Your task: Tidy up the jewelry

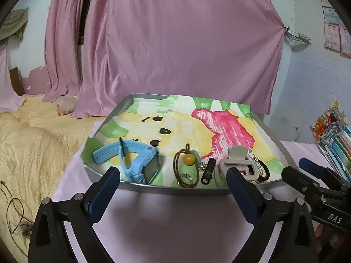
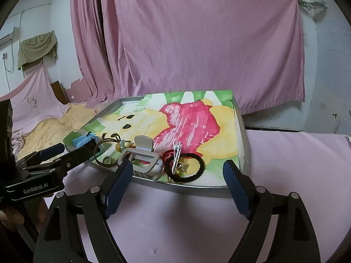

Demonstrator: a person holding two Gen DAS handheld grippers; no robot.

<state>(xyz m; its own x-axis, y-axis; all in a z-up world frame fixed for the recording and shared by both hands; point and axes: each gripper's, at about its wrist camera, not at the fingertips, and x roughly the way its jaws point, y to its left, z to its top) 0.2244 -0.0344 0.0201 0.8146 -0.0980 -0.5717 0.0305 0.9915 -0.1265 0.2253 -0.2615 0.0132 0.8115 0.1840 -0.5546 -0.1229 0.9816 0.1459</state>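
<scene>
Left gripper: fingers wide apart, holding nothing, hovering at the near rim of the tray. Right gripper: fingers likewise wide and bare, same rim, further right. Tray on pink worktop, lined with a painted sheet. Along its near edge, left to right: blue watch, brown cord with yellow bead, small black clasp, white hair claw, black hair tie. Pink curtain behind.
</scene>
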